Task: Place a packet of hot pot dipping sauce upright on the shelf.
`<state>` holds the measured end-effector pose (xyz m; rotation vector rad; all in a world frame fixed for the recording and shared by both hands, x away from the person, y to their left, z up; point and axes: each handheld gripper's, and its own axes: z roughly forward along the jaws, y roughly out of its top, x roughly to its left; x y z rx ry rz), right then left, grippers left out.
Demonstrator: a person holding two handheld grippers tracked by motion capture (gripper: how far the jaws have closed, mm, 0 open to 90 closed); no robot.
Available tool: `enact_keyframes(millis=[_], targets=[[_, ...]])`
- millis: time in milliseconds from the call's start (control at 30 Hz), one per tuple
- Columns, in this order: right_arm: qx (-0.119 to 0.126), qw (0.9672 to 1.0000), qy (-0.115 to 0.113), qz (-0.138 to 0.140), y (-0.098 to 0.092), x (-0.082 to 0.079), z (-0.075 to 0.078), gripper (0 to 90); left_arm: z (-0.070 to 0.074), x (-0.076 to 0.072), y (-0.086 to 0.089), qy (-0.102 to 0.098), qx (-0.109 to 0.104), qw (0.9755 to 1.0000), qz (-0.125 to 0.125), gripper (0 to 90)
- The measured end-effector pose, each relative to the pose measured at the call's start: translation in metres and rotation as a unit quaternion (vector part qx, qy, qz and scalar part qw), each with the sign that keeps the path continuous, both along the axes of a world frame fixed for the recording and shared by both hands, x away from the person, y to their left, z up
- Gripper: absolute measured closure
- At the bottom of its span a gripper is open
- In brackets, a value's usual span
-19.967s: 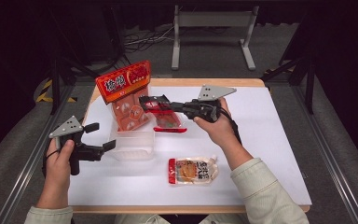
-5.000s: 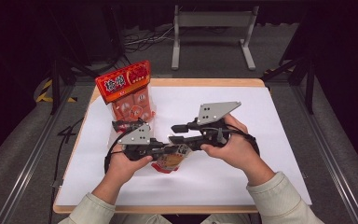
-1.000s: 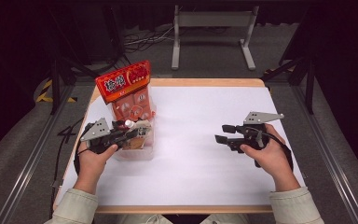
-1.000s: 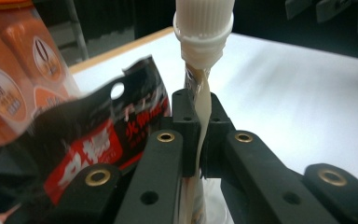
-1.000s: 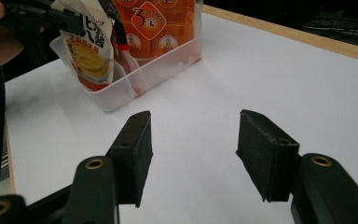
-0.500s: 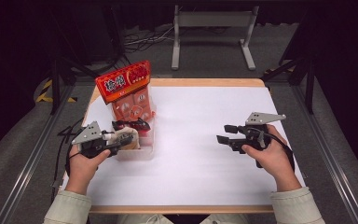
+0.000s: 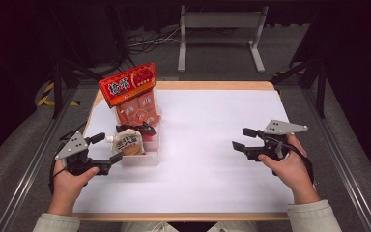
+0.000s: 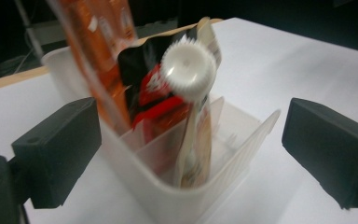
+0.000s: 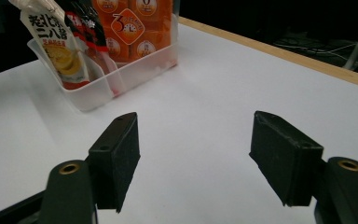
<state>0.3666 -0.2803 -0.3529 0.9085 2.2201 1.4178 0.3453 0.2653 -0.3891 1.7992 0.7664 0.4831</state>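
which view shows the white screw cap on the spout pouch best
The left gripper view: the white screw cap faces the camera close up, ridges clear. The high view shows it as a small white nub; in the right gripper view the spout pouch runs off the top edge.

The white tabletop (image 7: 212,145) was evenly and brightly lit from above, while the surrounding floor fell into deep darkness. Shadows under the hands were soft and faint. In the left gripper view the spouted pouch (image 8: 191,93) and clear bin (image 8: 168,196) were smeared by motion blur. The right gripper view stayed fairly sharp, slightly grainy.
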Motion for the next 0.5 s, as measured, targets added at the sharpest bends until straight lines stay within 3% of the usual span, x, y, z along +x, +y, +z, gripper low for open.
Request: enact_keyframes(millis=[200, 300, 367, 433, 500], targets=[[-0.001, 0.9996, -0.006, -0.027, -0.021, -0.011, -0.016, 32.4, -0.012, -0.006, 0.008, 0.026, 0.020, 0.9991, 0.026, 3.5], [0.002, 0.9991, -0.002, -0.043, -0.031, -0.015, -0.025, 31.9, -0.022, -0.010, 0.010, 0.037, 0.020, 0.9986, 0.033, 3.0], [-0.005, 0.9985, 0.003, -0.054, -0.037, -0.017, -0.032, 31.6, -0.028, -0.013, 0.011, 0.031, 0.036, 0.9980, 0.040, 2.7], [-0.007, 0.9980, 0.009, -0.062, -0.042, -0.018, -0.038, 31.4, -0.035, -0.015, 0.012, 0.025, 0.052, 0.9977, 0.035, 2.7], [-0.013, 0.9975, 0.011, -0.068, -0.045, -0.019, -0.045, 31.2, -0.041, -0.014, 0.012, 0.037, 0.044, 0.9980, 0.027, 2.5]])
